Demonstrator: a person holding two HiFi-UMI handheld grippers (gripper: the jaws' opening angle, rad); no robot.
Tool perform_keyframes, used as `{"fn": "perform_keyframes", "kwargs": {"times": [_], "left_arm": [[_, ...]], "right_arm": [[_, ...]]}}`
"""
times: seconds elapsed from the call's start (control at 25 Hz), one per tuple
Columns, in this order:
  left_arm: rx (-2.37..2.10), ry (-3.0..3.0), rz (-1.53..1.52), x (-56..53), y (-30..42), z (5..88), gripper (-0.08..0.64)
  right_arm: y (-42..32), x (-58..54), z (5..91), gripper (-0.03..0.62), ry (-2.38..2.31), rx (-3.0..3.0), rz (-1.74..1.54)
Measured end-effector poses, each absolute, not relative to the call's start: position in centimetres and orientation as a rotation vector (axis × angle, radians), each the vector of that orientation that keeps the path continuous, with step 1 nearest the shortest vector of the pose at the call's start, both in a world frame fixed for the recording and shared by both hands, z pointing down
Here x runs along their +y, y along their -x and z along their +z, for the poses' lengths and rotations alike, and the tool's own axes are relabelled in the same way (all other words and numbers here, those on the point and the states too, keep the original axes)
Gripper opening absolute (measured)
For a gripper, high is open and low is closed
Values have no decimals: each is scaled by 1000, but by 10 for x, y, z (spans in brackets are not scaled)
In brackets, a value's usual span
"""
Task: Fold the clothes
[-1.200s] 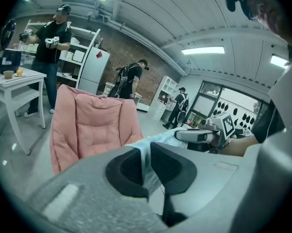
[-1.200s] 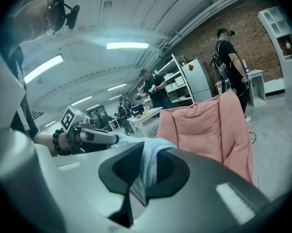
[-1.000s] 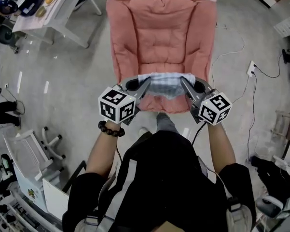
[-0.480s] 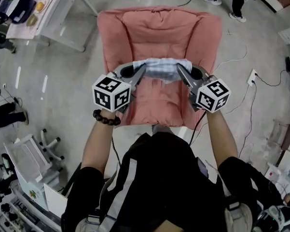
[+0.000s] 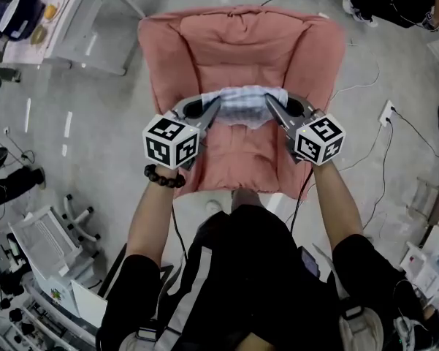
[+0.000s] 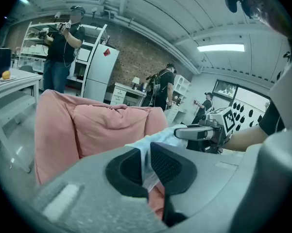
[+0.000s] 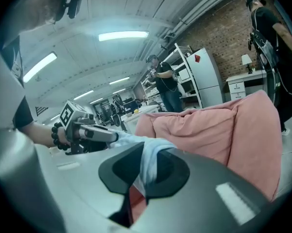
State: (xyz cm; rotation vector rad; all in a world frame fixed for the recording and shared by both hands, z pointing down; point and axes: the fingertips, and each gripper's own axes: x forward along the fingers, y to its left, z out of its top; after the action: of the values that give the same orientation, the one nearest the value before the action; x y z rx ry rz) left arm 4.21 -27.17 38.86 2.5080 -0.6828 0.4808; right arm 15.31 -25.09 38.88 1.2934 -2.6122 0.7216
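A pale blue-white striped garment (image 5: 246, 106) hangs stretched between my two grippers over the seat of a pink cushioned armchair (image 5: 241, 42). My left gripper (image 5: 218, 102) is shut on the garment's left end; in the left gripper view the cloth (image 6: 146, 159) is pinched between its dark pads. My right gripper (image 5: 269, 101) is shut on the right end, and the right gripper view shows the cloth (image 7: 149, 161) clamped in its jaws. Each gripper view also shows the other gripper across the garment.
A white table (image 5: 66, 28) with small objects stands at the upper left. Cables (image 5: 365, 134) and a wall socket lie on the floor to the right. White equipment (image 5: 47, 243) stands at the lower left. People stand in the background by white shelves (image 6: 90, 47).
Both grippers have carried the garment forward, from the chair's front edge to above the middle of its seat. The jaws have stayed shut on the cloth.
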Motion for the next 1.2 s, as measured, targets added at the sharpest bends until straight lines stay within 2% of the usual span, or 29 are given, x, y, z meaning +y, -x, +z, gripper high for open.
{"fn": "perform_keyframes", "kwargs": {"times": [0.4, 1.2], "left_arm": [[-642, -2445, 495, -244, -37, 442, 20], [-443, -2313, 656, 32, 39, 562, 21]], "right_arm": [[-145, -220, 443, 17, -1282, -2553, 808], [-66, 67, 569, 17, -1354, -2338, 1110]]}}
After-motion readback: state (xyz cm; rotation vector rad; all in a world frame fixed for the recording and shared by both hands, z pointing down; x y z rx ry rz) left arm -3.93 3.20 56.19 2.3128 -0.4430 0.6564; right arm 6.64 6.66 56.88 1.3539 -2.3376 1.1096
